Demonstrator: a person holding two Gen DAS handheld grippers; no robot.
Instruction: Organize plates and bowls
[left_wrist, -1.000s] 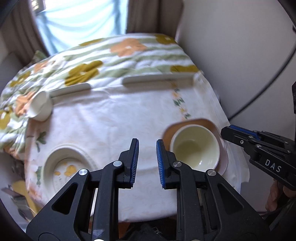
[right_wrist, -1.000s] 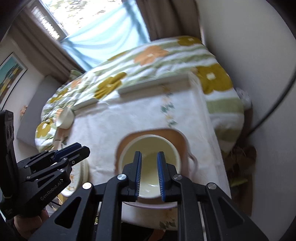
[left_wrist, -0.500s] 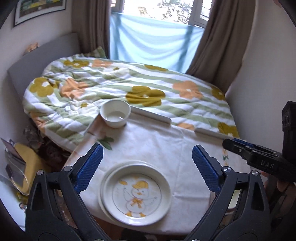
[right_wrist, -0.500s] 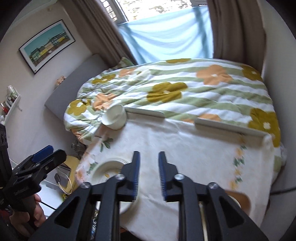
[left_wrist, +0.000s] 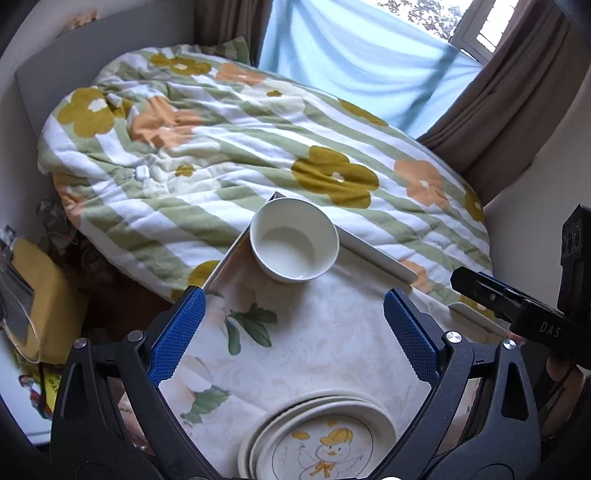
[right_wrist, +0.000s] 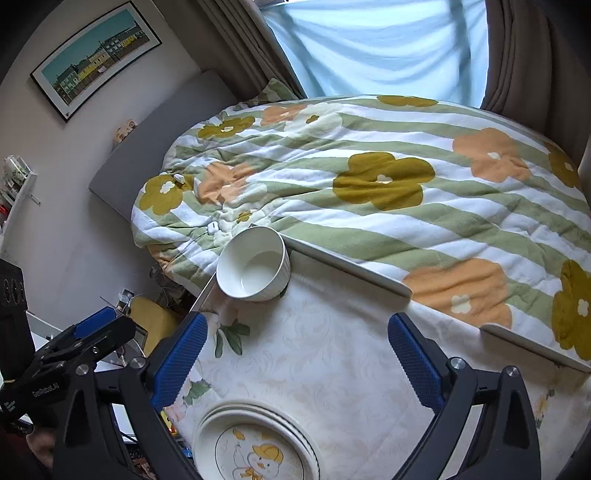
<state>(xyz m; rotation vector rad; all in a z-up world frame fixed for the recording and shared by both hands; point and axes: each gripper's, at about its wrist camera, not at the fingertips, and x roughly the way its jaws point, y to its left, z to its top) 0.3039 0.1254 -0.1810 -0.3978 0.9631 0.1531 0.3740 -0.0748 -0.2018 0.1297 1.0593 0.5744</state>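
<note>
A white bowl (left_wrist: 294, 244) stands at the table's far left corner; it also shows in the right wrist view (right_wrist: 253, 264). A stack of white plates with a duck picture (left_wrist: 319, 437) lies at the near edge, also in the right wrist view (right_wrist: 255, 443). My left gripper (left_wrist: 291, 332) is open and empty, above the cloth between plates and bowl. My right gripper (right_wrist: 295, 358) is open and empty over the same stretch. Each gripper shows at the side of the other's view, the right gripper (left_wrist: 517, 314) and the left gripper (right_wrist: 74, 347).
The table carries a white floral cloth (left_wrist: 314, 332) and abuts a bed with a flowered quilt (left_wrist: 240, 147). A raised table rim (right_wrist: 351, 269) runs along the far edge. A yellow object (left_wrist: 40, 295) lies on the floor to the left. A wall stands to the right.
Both views have swung left from the cream bowl on the brown plate to the white bowl and duck plates. My left gripper opened first; my right gripper has now opened too.
</note>
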